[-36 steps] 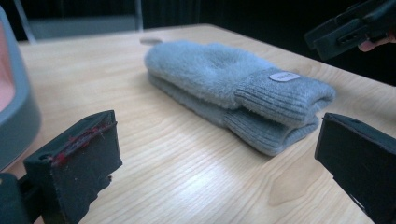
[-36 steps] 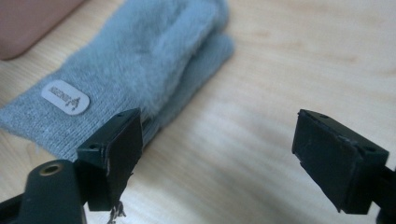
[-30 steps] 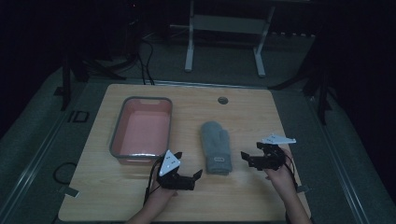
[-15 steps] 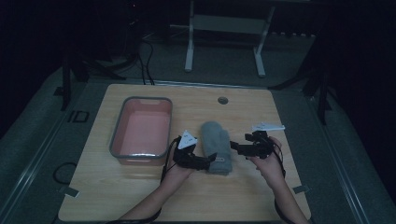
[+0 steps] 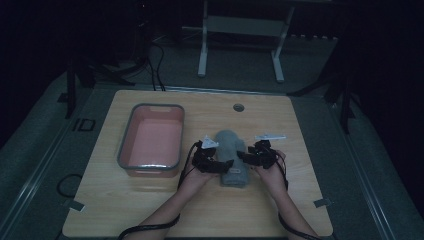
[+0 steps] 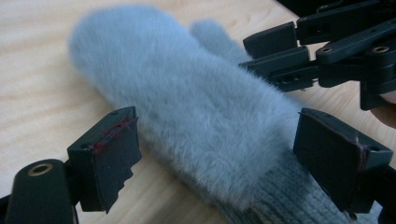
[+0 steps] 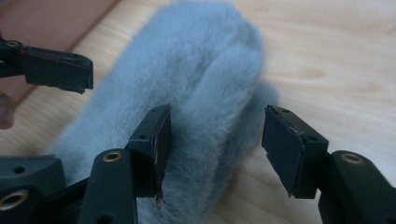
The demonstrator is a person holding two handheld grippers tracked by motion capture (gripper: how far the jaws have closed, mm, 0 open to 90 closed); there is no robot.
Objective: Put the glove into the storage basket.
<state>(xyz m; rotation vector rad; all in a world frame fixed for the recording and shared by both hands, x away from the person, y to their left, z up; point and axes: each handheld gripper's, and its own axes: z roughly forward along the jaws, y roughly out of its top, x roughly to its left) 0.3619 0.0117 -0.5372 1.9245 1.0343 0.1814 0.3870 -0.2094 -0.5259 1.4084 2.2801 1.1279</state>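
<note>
So we had a fuzzy grey-blue mitten lying flat on the wooden table, roughly in the middle and a bit toward our side, rounded fingertip end pointing away from us and the knit cuff nearest us. To its left sat a pink tub with a grey rim, apart from the mitten, with bare wood between them.

Our left gripper was at the mitten's left edge down near the cuff, and our right gripper was at the right edge, about level with it. Both hands were on the table's near half, one each side of the mitten.

From the left gripper view, the left gripper had its jaws spread wide, one each side of the mitten's lower body where the fur meets the cuff. We couldn't tell if either pad was actually touching the fur. The right gripper showed up top right there, just beside the mitten's thumb.

From the right gripper view, the right gripper was also open, jaws set around the thumb side of the mitten, with the left pad pressed against the fur and the right pad just off it. The left gripper poked in at the upper left, with a corner of the pink tub behind it.
</note>
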